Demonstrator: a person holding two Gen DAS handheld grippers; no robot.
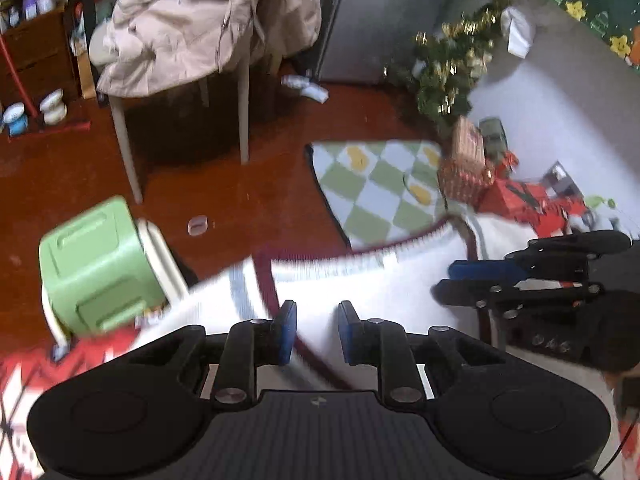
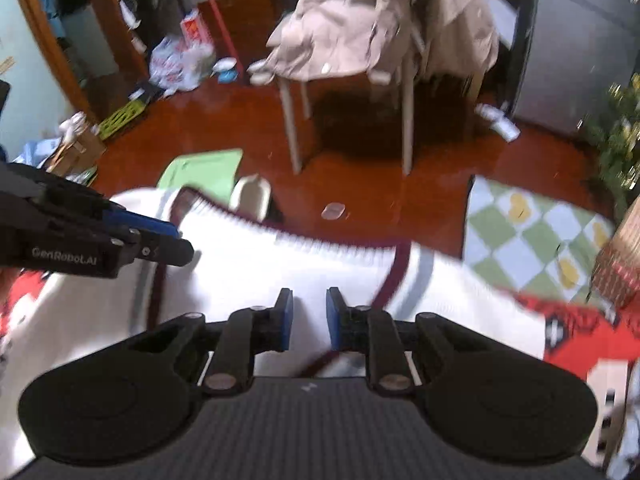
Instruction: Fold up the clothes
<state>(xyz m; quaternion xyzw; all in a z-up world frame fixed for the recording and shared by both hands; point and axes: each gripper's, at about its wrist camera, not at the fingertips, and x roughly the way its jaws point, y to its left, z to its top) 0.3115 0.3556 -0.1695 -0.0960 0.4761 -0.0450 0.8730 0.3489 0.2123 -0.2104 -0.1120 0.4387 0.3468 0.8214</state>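
Two wrist fisheyes, angled down, close over shared white sweater (image 1: 360, 280)

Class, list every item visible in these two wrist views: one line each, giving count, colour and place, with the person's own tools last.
White knitted sweater with maroon trim: one, white, spread just beyond both tongs.
Red patterned cloth: one, red and white, beneath the sweater.
Green plastic stool: one, pale green, tipped on the floor, at left in the left wrist view.
Checked mat: one, green and white, on the floor.
Beige coat: one, draped over a pale-legged chair.
Small Christmas tree: one, green with gold tinsel, by the wall.
Left tongs: black, blue pads, open.
Right tongs: black, blue pads, open.
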